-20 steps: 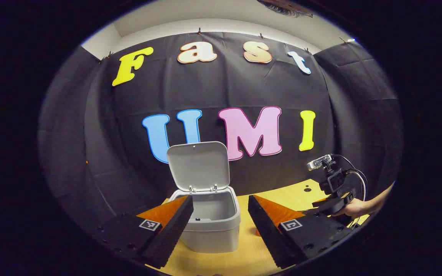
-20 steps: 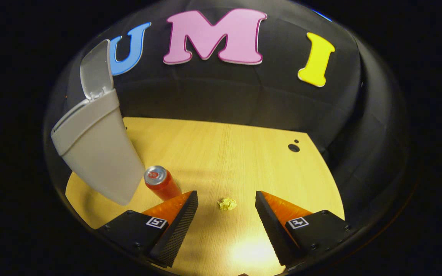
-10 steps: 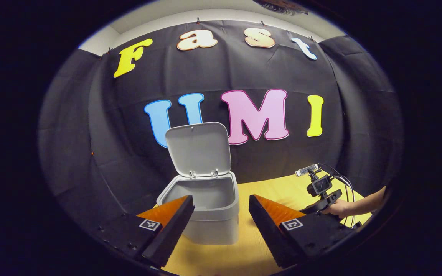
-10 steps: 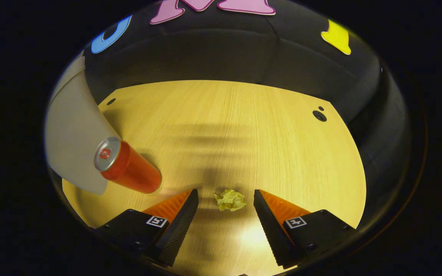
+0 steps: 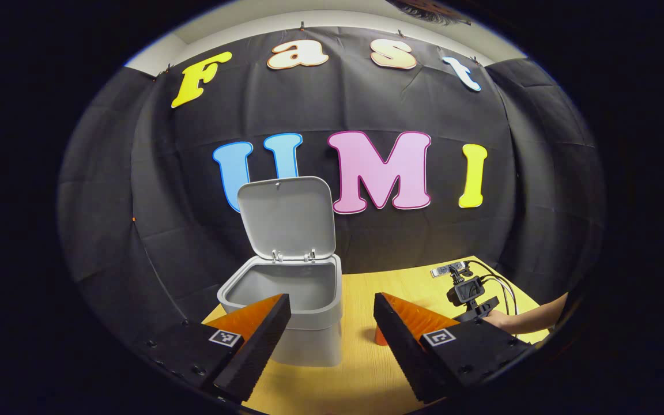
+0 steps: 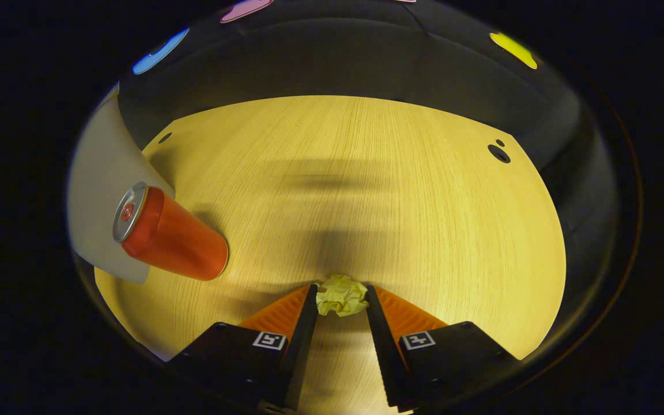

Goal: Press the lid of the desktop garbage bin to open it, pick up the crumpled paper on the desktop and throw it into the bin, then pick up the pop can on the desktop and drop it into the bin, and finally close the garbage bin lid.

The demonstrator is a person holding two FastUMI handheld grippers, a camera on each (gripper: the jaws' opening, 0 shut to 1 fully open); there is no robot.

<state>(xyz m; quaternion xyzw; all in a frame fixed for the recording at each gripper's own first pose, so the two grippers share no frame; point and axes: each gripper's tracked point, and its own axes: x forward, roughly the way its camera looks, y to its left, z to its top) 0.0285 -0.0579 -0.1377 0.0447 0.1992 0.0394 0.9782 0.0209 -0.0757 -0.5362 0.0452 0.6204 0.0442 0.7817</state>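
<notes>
Left gripper view: left gripper (image 5: 332,305) held above the wooden desktop (image 5: 366,369), fingers spread wide apart, nothing between them. Grey garbage bin (image 5: 303,323) just ahead, partly behind the left-hand finger; its lid (image 5: 286,216) stands upright, hinged at the far rim, inside bare as far as visible. A bit of the pop can (image 5: 379,335) peeks out by the right-hand finger. Farther off to the right, the right gripper (image 5: 470,297) sits low over the desk, a hand (image 5: 502,318) holding it; its fingertips are hidden.

Right gripper view: right gripper (image 6: 340,297) angled down at the desktop (image 6: 366,190). Crumpled paper (image 6: 341,295), yellow, sits between the fingertips, both fingers closed in against its sides, paper resting on the wood. Pop can (image 6: 168,236), red, stands ahead and to the left, well apart from the fingers. Bin wall (image 6: 98,202) right behind the can, at the far left edge.
</notes>
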